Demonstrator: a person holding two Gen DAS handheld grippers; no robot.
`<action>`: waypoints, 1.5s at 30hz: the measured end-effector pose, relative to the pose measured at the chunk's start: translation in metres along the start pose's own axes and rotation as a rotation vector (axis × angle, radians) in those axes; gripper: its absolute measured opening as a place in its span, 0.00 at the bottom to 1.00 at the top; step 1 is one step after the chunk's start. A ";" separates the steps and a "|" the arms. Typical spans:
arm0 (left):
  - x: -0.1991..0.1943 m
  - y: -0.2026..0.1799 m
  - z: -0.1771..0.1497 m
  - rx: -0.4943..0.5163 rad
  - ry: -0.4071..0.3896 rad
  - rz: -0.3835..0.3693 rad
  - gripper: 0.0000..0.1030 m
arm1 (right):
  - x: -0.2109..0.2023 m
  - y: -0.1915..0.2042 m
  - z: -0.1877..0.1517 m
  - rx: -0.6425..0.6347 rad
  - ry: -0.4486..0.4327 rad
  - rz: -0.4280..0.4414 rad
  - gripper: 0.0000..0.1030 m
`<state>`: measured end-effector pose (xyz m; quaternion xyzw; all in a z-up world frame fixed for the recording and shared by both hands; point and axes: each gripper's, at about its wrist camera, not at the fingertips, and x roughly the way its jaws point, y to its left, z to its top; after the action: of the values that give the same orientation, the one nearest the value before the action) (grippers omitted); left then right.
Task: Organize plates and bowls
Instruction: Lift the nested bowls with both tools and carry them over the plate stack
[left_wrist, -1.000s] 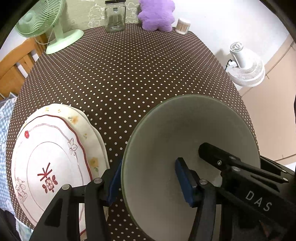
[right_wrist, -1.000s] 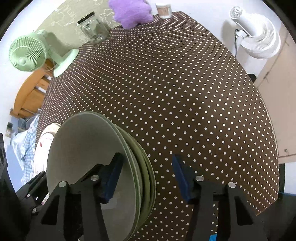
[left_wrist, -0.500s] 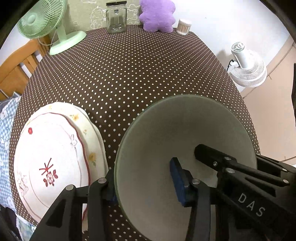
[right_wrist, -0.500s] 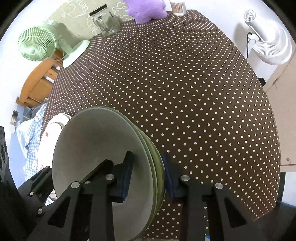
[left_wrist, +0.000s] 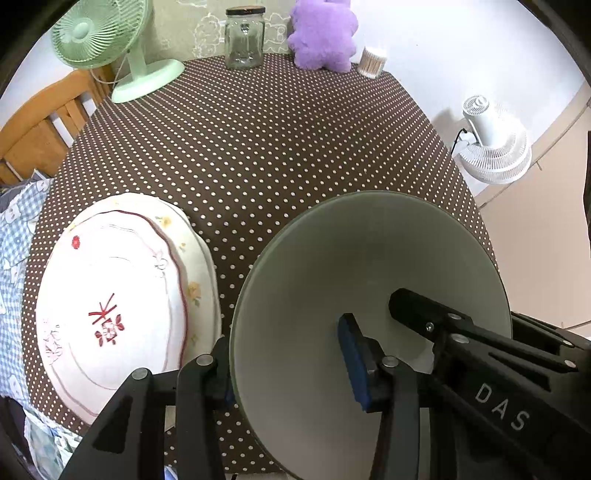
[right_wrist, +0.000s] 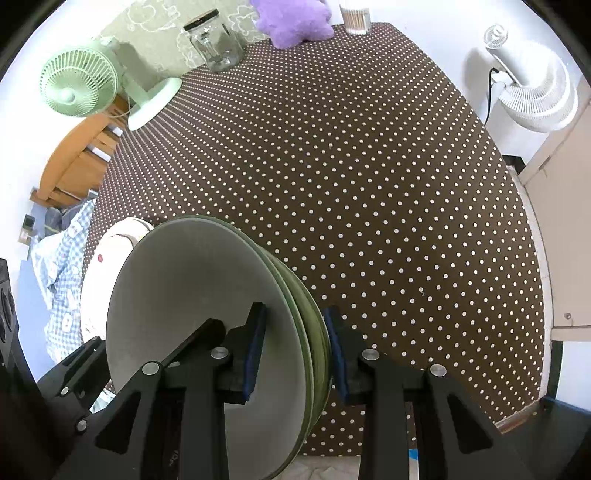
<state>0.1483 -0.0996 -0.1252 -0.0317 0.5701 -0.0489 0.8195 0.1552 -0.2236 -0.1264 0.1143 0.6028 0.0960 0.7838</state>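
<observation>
A nested stack of grey-green bowls (left_wrist: 369, 266) stands near the front edge of the brown dotted table (left_wrist: 277, 147). My left gripper (left_wrist: 288, 369) is shut on the stack's left rim, one blue pad inside the top bowl and the other finger outside. My right gripper (right_wrist: 295, 350) is shut on the right rim of the bowl stack (right_wrist: 192, 295), its pads pressing the layered edges. The left wrist view shows the right gripper's black finger (left_wrist: 443, 332) reaching into the bowl. A stack of white floral plates (left_wrist: 110, 295) lies just left of the bowls.
At the far end stand a green fan (left_wrist: 96, 33), a glass jar (left_wrist: 243, 37), a purple plush toy (left_wrist: 321, 33) and a cotton-swab holder (left_wrist: 373, 61). A white fan (left_wrist: 491, 151) stands on the floor at right. A wooden chair (left_wrist: 40, 125) and blue checked cloth (left_wrist: 14, 236) are at left.
Both grippers' jaws have closed onto the bowl stack's rim, left side and right side. Neither the bowls nor the plates have shifted on the table.
</observation>
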 end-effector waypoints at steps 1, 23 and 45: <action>-0.003 0.001 0.000 -0.002 -0.005 0.003 0.43 | -0.003 0.002 0.000 -0.001 -0.001 0.002 0.34; -0.060 0.061 0.004 -0.021 -0.094 0.013 0.43 | -0.035 0.084 0.010 -0.046 -0.070 0.006 0.34; -0.057 0.154 0.006 -0.025 -0.038 0.002 0.43 | 0.011 0.172 0.014 -0.024 -0.019 -0.006 0.34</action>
<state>0.1412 0.0597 -0.0867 -0.0421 0.5549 -0.0405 0.8299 0.1696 -0.0570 -0.0827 0.1042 0.5945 0.0997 0.7910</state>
